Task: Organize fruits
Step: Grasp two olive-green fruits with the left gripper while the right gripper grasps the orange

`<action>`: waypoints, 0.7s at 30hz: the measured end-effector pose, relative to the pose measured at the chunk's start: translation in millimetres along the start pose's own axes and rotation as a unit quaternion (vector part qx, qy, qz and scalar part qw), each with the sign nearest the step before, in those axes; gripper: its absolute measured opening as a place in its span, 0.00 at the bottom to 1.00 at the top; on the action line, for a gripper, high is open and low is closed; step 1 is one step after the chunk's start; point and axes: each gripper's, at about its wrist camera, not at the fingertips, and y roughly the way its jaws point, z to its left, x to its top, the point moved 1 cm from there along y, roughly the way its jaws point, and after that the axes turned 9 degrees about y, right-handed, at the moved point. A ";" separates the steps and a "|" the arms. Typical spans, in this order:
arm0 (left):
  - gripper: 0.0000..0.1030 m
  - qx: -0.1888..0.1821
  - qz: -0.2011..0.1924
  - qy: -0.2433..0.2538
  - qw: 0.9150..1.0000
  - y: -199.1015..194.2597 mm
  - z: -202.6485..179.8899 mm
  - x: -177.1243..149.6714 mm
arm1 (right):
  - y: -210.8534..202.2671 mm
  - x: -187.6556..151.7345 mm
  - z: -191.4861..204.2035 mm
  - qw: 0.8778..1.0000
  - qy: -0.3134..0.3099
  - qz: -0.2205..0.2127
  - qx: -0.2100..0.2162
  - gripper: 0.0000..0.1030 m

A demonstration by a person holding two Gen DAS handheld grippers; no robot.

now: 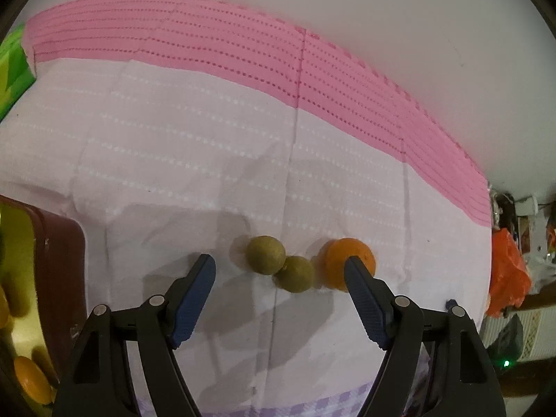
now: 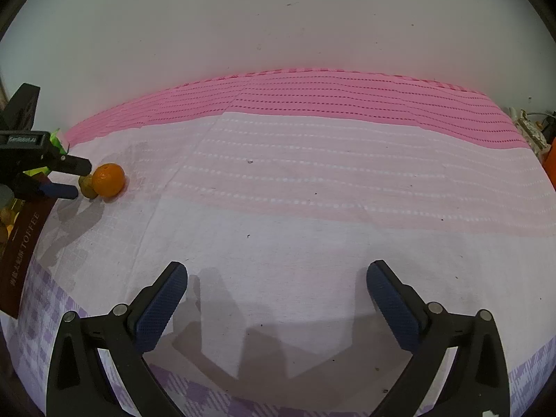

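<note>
Fruits lay in a tight cluster on the pink and white cloth (image 1: 180,146): an orange (image 1: 342,260) at the right, touching the nearer of two dull green fruits (image 1: 295,274), which in turn touched the farther green one (image 1: 266,254). Beside them, at the left edge, stood a dark red box (image 1: 62,264) with more orange fruit inside. The left gripper (image 1: 279,266) hung over the cluster with its jaws parted and nothing held, one pad overlapping the orange in that view. The right gripper (image 2: 276,278) sat well apart over bare cloth, spread wide and empty. I judged the orange firm, light and apt to roll, its skin fairly grippy, so it was best taken across its widest part with gentle pressure. The green ones looked smaller and hard (what kind of fruit they were I could not tell), and touching as they did, one might be nudged away. Most of the box was cut off, and whether the pad touched the orange was unclear.
</note>
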 end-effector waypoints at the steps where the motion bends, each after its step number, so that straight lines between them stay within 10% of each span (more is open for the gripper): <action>1: 0.74 0.010 0.002 0.002 1.000 1.4 -3.0 1.1 | -0.1 -0.1 0.1 1.000 0.000 0.000 0.000 1.00; 21: 0.53 0.037 -0.012 -0.117 0.992 -10.0 9.1 -15.9 | -0.7 0.7 -0.1 1.000 0.000 0.000 0.002 1.00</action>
